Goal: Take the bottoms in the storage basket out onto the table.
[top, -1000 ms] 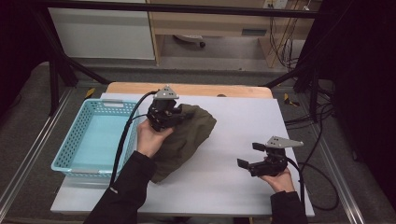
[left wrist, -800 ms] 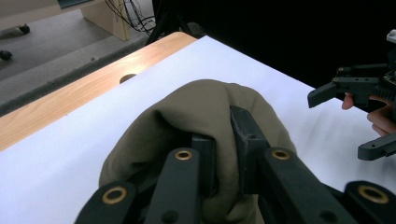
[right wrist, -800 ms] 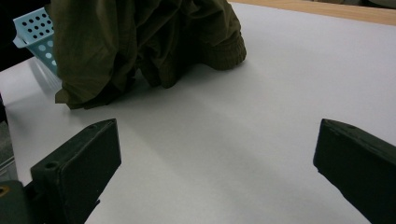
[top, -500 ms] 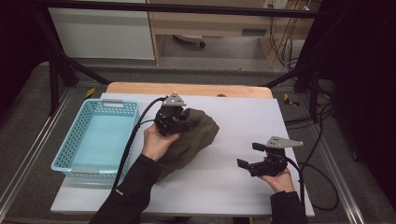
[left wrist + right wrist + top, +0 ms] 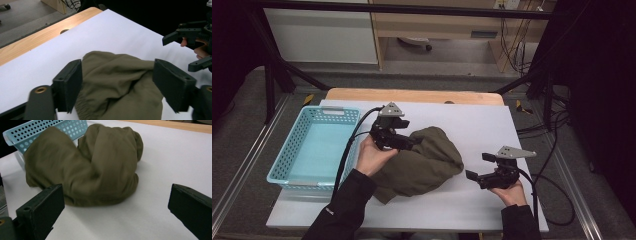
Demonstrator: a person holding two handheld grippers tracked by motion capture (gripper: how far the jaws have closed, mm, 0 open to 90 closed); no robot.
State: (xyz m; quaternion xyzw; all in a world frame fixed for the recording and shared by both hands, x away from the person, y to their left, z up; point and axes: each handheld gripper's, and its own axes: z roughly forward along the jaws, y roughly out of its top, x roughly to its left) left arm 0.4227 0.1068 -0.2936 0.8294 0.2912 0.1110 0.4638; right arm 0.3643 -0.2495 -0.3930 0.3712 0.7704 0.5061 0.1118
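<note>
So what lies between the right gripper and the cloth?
Bare white table: high view shows nothing between the right gripper and the cloth.

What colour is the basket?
Light blue basket, clearest in the high view.

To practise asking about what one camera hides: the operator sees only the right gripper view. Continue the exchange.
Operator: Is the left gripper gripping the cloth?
Observer: No. The left gripper has just been opening its jaws; the olive cloth lies between them, unpressed.
Operator: Where is the left hand?
Observer: The left hand is at the cloth's edge nearest the basket.
Operator: Anything in the basket?
Observer: No, the basket holds nothing.
</note>
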